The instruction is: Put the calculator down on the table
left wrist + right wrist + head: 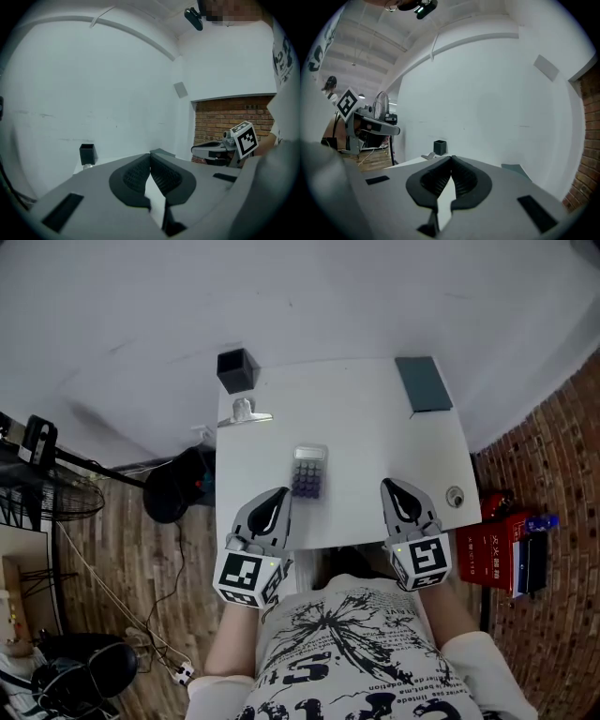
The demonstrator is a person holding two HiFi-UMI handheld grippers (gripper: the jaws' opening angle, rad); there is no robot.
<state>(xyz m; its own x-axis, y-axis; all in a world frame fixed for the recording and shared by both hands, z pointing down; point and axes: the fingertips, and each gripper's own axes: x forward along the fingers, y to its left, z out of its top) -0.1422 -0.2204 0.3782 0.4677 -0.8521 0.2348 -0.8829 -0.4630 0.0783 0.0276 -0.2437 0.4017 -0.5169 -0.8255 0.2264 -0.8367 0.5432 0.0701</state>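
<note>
A grey calculator (308, 471) with dark purple keys lies flat on the white table (375, 446), near its middle. My left gripper (278, 495) hovers over the table's near left edge, just short of the calculator and apart from it, jaws shut with nothing between them. My right gripper (392, 487) hangs over the near right part of the table, also shut and empty. In the left gripper view the left gripper (150, 161) has its tips pressed together; the right gripper (451, 165) shows the same in its own view. The calculator is hidden in both gripper views.
A black pen cup (237, 369) stands at the far left corner, a metal clip (246, 412) in front of it. A dark grey notebook (423, 383) lies at the far right. A small round object (455, 496) sits near the right edge. Red books (492, 545) lie on the floor.
</note>
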